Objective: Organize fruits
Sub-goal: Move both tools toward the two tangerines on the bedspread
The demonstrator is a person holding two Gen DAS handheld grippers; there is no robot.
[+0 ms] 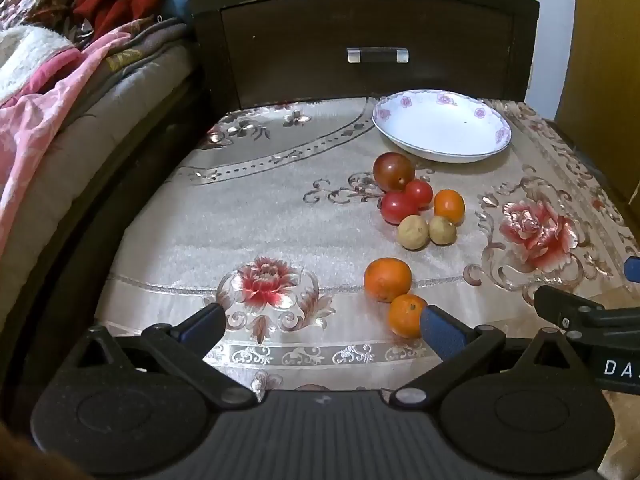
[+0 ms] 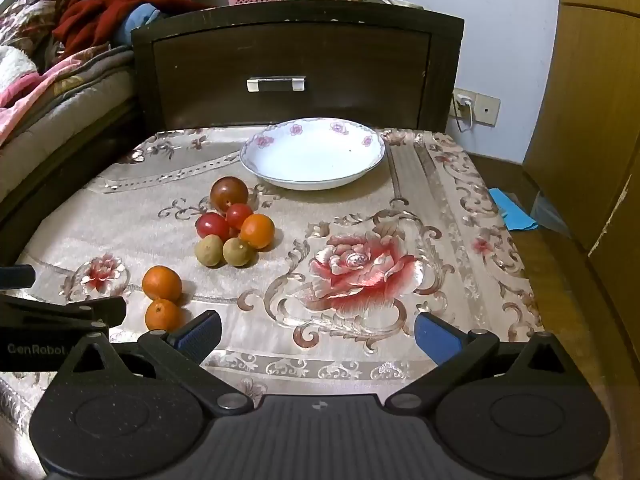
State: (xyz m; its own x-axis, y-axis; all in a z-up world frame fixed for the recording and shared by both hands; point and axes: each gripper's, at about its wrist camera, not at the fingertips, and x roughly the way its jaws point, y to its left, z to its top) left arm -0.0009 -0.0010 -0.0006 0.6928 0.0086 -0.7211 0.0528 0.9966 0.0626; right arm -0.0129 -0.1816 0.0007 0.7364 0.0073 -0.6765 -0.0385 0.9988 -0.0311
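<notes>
Several small fruits lie on a flowered tablecloth: a dark plum (image 1: 393, 171) (image 2: 229, 193), two red cherry tomatoes (image 1: 398, 207) (image 2: 212, 225), a small orange (image 1: 449, 205) (image 2: 257, 231), two tan longans (image 1: 413, 232) (image 2: 209, 251), and two oranges nearer me (image 1: 387, 279) (image 2: 161, 282). An empty white flowered plate (image 1: 441, 125) (image 2: 313, 153) sits at the far side. My left gripper (image 1: 322, 326) is open and empty; its right finger is beside the nearest orange (image 1: 405, 315). My right gripper (image 2: 318, 336) is open and empty, right of the oranges.
A dark wooden nightstand with a drawer (image 1: 368, 46) (image 2: 296, 74) stands behind the table. A bed with blankets (image 1: 60, 92) lies to the left. A wooden cabinet (image 2: 592, 120) and floor are to the right, past the table edge.
</notes>
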